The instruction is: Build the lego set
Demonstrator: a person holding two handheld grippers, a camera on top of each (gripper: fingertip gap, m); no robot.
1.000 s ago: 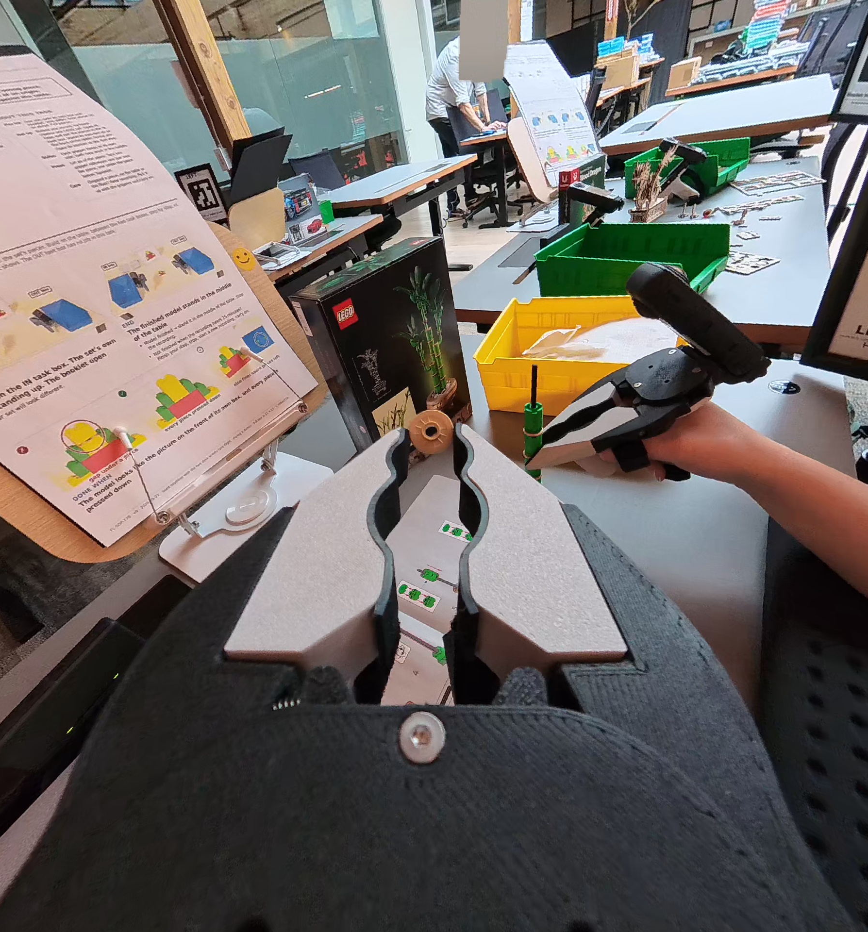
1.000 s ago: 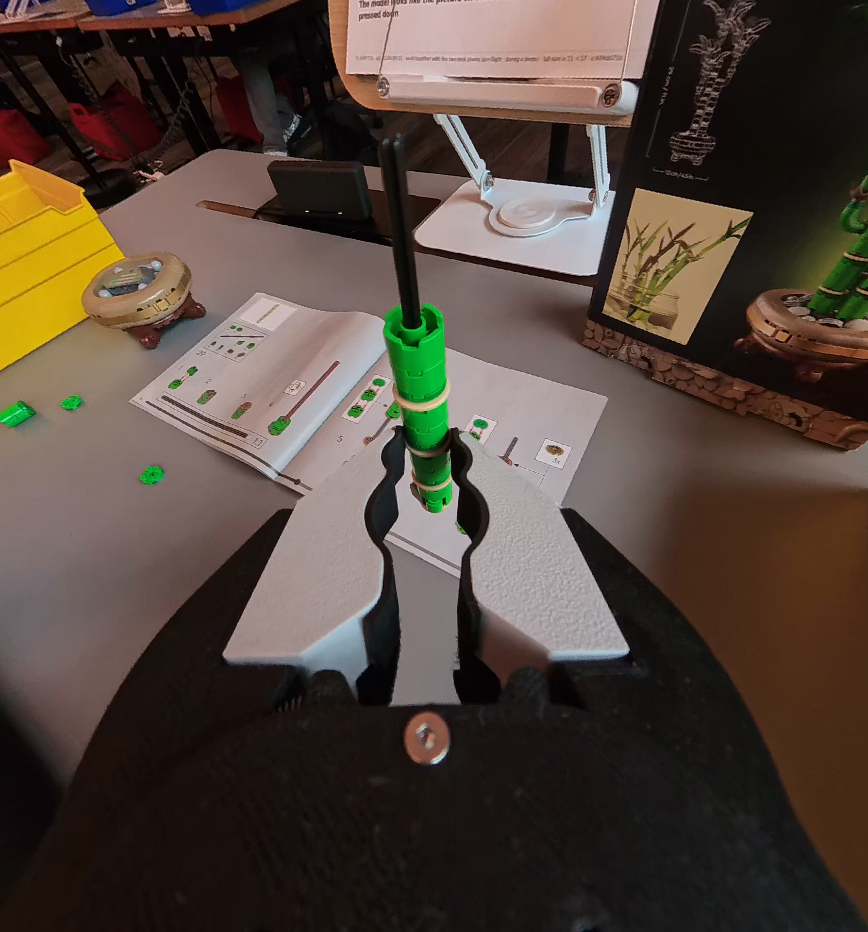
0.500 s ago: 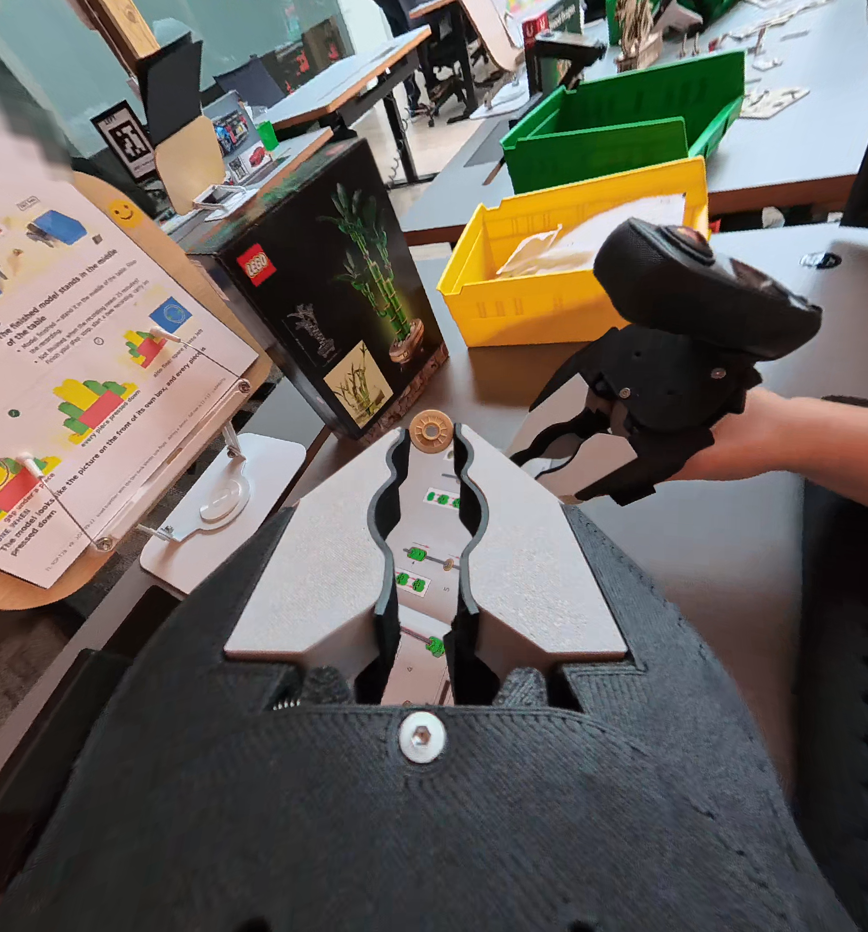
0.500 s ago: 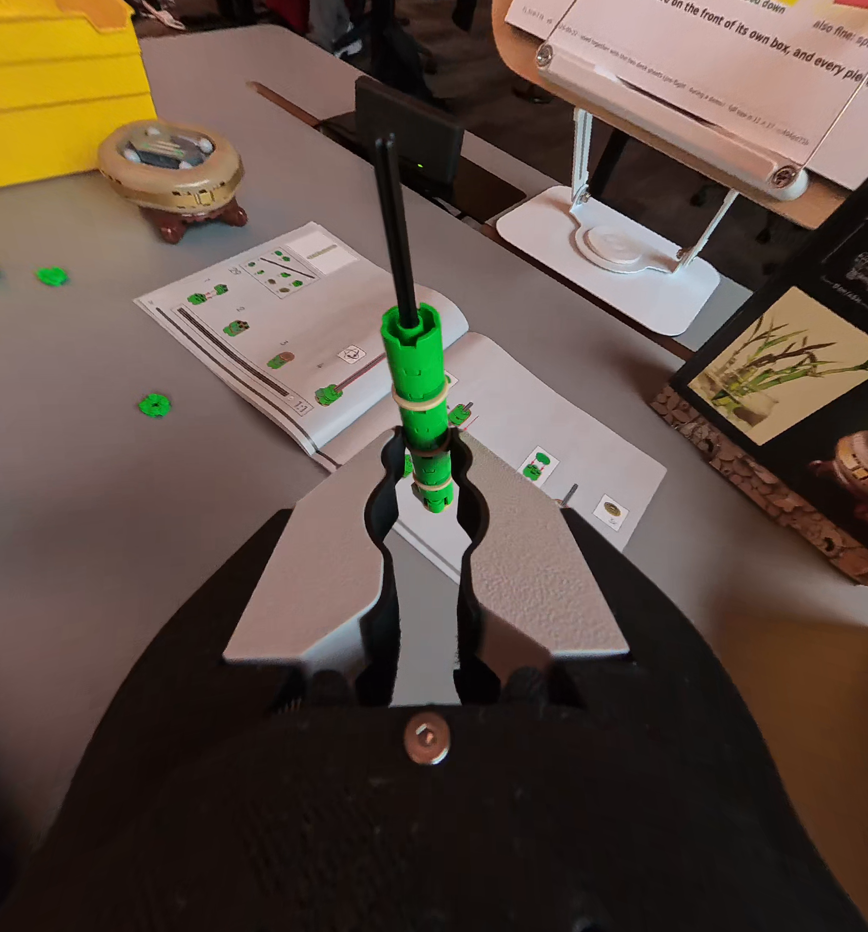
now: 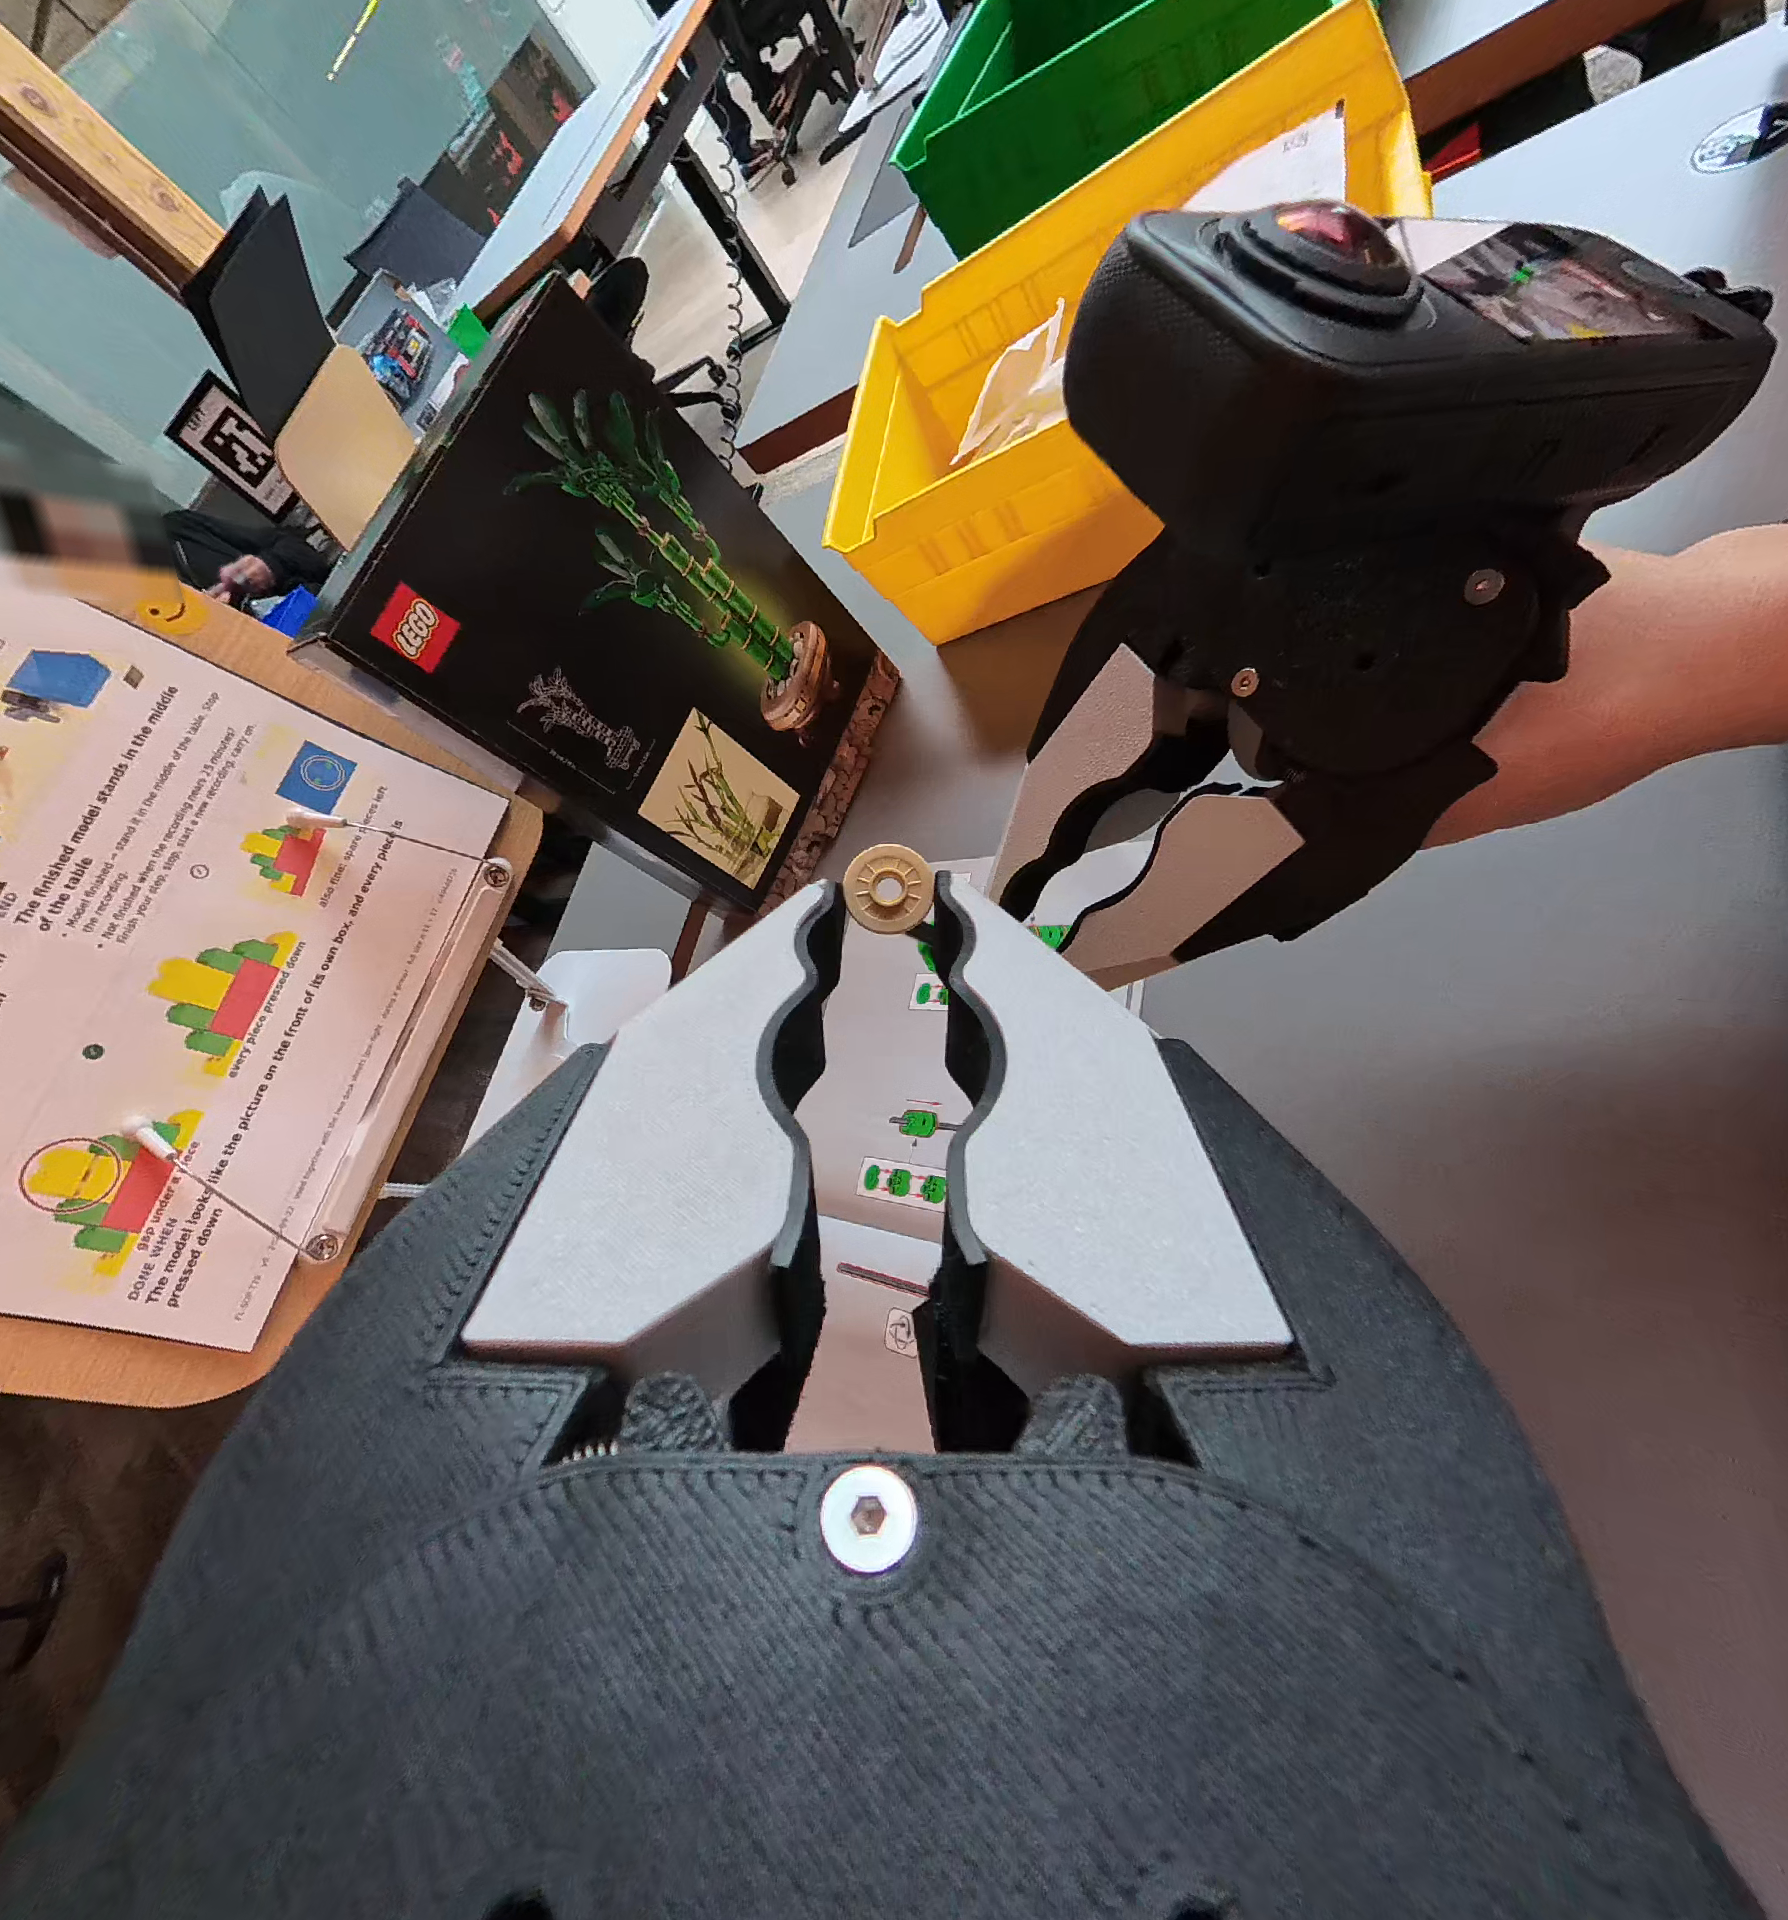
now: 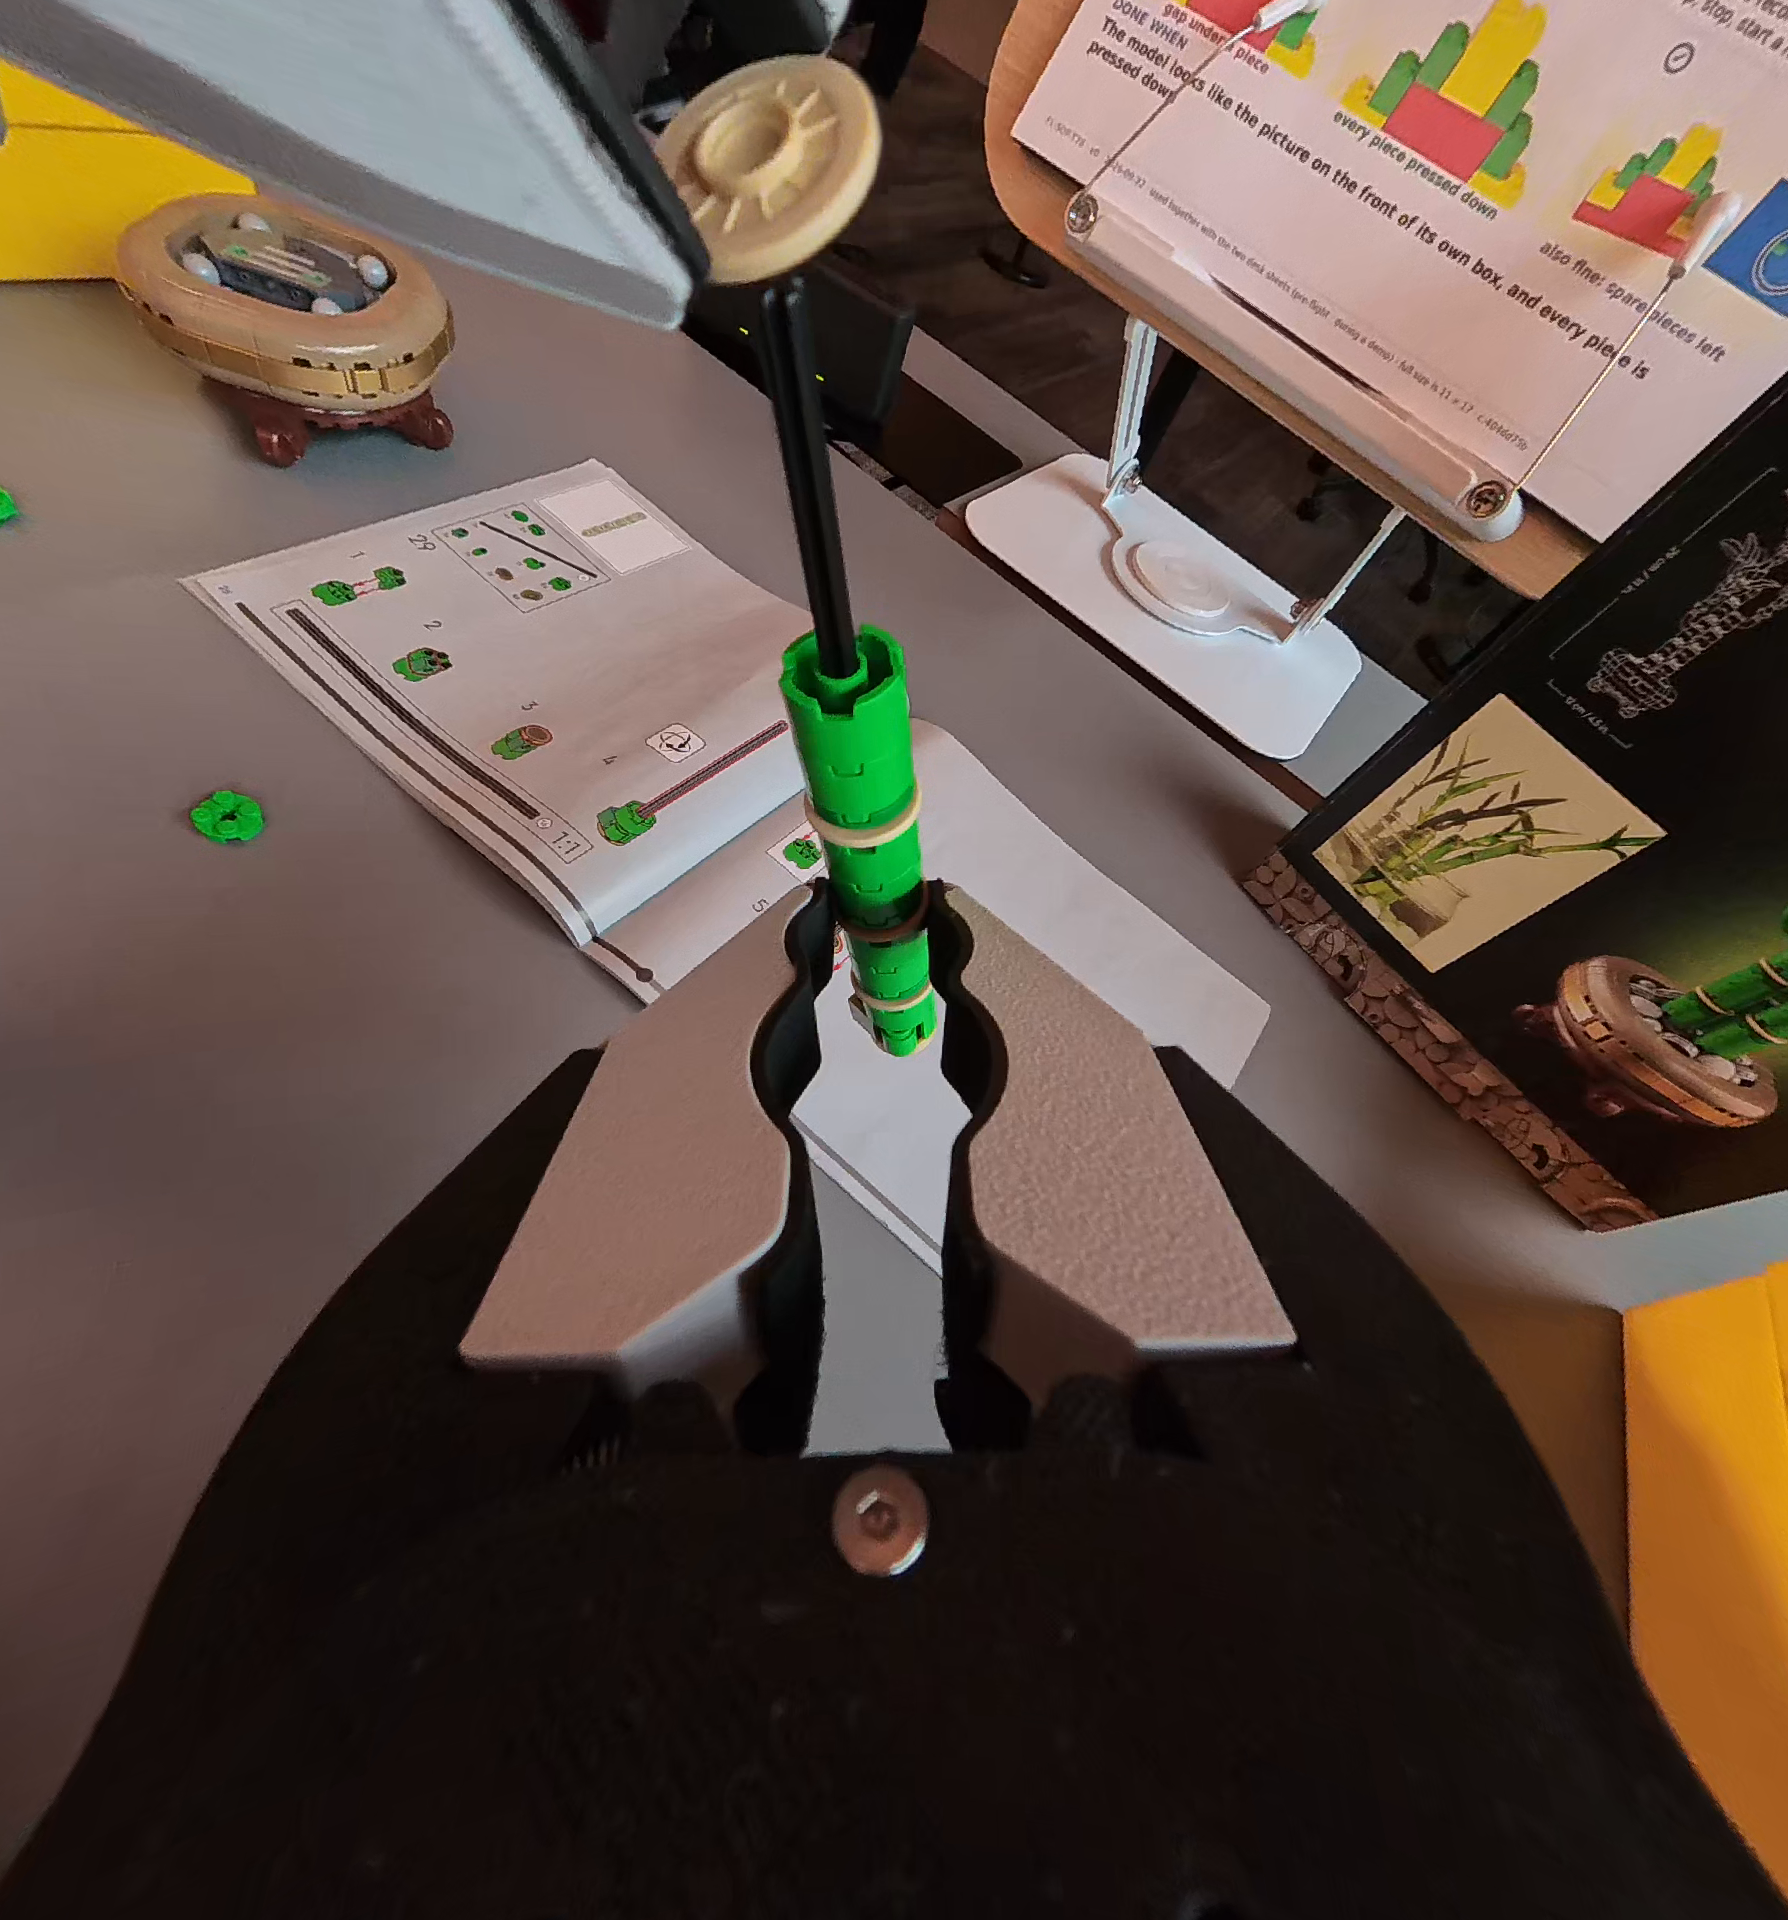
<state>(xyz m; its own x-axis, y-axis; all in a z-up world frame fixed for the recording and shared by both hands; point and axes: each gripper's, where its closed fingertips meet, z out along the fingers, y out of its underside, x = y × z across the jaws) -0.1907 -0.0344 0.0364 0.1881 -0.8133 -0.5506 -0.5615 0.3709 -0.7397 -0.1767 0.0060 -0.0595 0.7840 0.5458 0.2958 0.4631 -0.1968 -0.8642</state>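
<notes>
My right gripper (image 6: 876, 909) is shut on a green bamboo stalk (image 6: 859, 790) of stacked round pieces with tan rings. A black axle (image 6: 802, 468) sticks up out of the stalk. My left gripper (image 5: 888, 904) is shut on a tan round disc (image 5: 888, 888) by its edge. In the right wrist view the disc (image 6: 770, 166) hangs right at the axle's top end, held by a left finger (image 6: 350, 135). In the left wrist view the right gripper (image 5: 1051, 925) is just right of the disc, and the stalk is mostly hidden.
The open instruction booklet (image 6: 516, 675) lies on the grey table under both grippers. The tan pot base (image 6: 282, 301) and loose green pieces (image 6: 228, 816) lie to the left. The set's black box (image 5: 599, 623), a yellow bin (image 5: 973, 499) and a sheet on a stand (image 5: 142, 935) surround the spot. My right fingertips sit around 11 cm from my left ones. The right tips stand about 30 cm off the tan pot base (image 6: 282, 301).
My left gripper has carried the tan disc toward my right gripper, so the disc now sits at the axle's top. My right gripper has come closer, still holding the stalk.
</notes>
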